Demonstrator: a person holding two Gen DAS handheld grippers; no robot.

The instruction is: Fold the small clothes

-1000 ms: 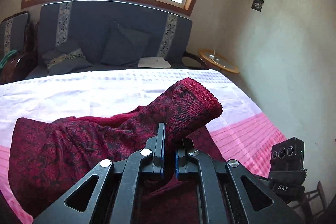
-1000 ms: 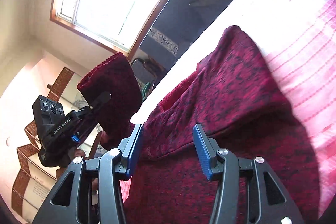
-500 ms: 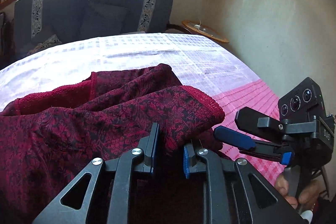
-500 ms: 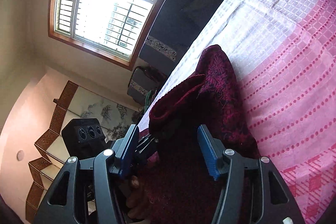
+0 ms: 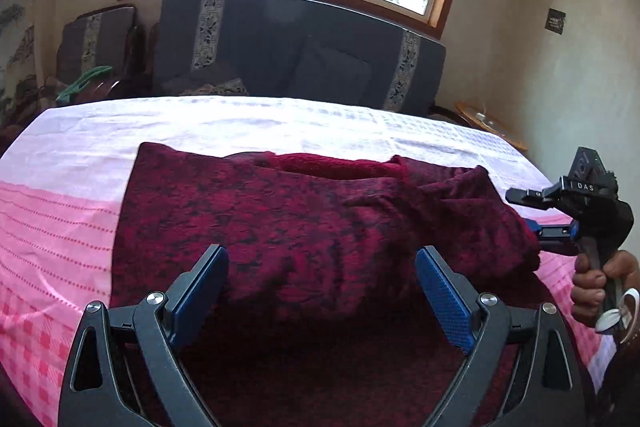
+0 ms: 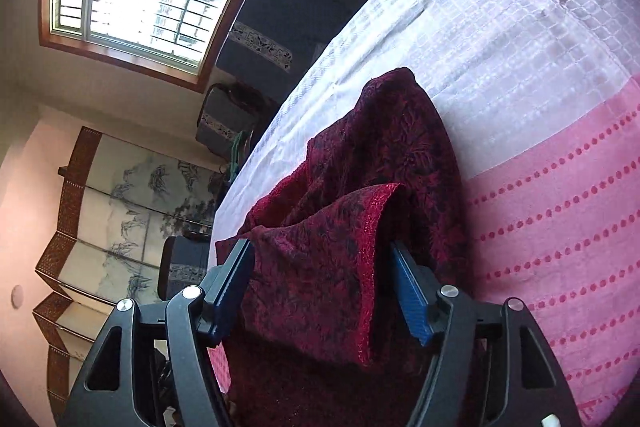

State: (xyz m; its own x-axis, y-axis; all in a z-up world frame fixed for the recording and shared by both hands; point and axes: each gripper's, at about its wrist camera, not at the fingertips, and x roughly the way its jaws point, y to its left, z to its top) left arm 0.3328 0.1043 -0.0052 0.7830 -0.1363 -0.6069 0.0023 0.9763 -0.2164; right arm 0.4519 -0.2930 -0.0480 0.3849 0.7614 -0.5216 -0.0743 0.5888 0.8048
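Cloth (image 5: 304, 227) lies dropped across the bed (image 5: 60, 227) since the left claw (image 5: 320, 291) sprang wide, empty, while the right claw (image 6: 324, 287), narrowing at three o'clock, brackets the cuff unpinched.

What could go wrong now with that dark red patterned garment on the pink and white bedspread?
The left tool has just opened wide and holds nothing, so the fold it laid on the dark red patterned garment may loosen. A cuff-like flap sits between the right tool blades, which have just been closing; a pull could drag the neat part askew. The garment looks bunched at its right end, so creases may get folded in.
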